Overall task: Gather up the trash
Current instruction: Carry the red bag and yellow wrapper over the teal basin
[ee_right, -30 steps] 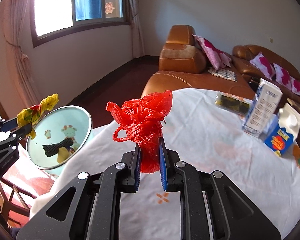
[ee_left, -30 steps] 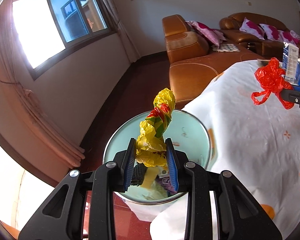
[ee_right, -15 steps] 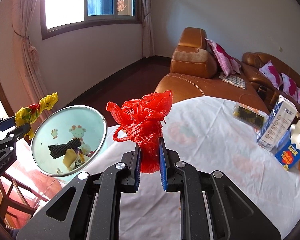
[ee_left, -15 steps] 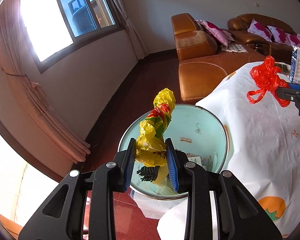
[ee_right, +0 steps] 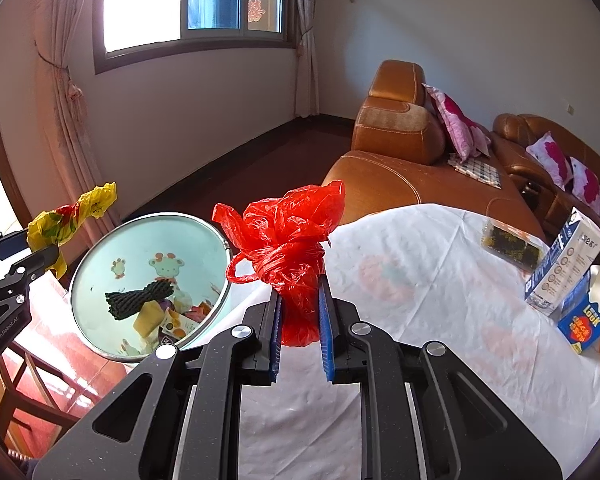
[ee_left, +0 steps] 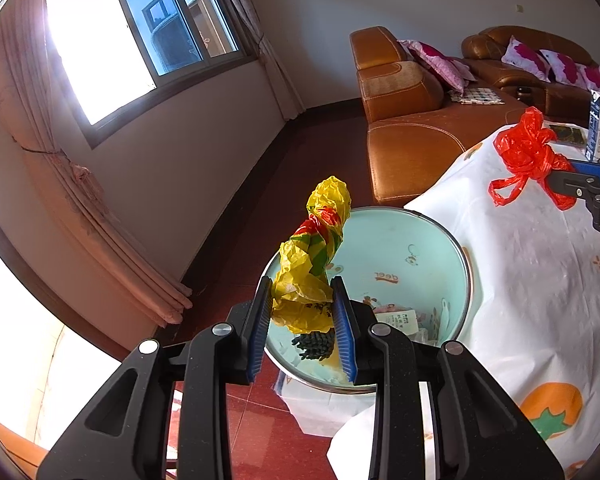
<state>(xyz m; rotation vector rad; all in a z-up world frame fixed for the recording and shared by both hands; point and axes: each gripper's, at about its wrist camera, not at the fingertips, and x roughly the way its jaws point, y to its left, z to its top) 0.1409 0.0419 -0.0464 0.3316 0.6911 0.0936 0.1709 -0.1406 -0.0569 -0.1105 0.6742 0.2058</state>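
The left gripper (ee_left: pixel 303 300) is clamped on a crumpled yellow plastic bag (ee_left: pixel 314 256), held over the near rim of the pale green trash bin (ee_left: pixel 420 248) beside the table. To its right, the right gripper (ee_right: pixel 300 312) pinches a knotted red plastic bag (ee_right: pixel 288 248) above the white tablecloth (ee_right: pixel 420 300), jaws nearly together. Cartons (ee_right: pixel 568 268) stand at the far right.
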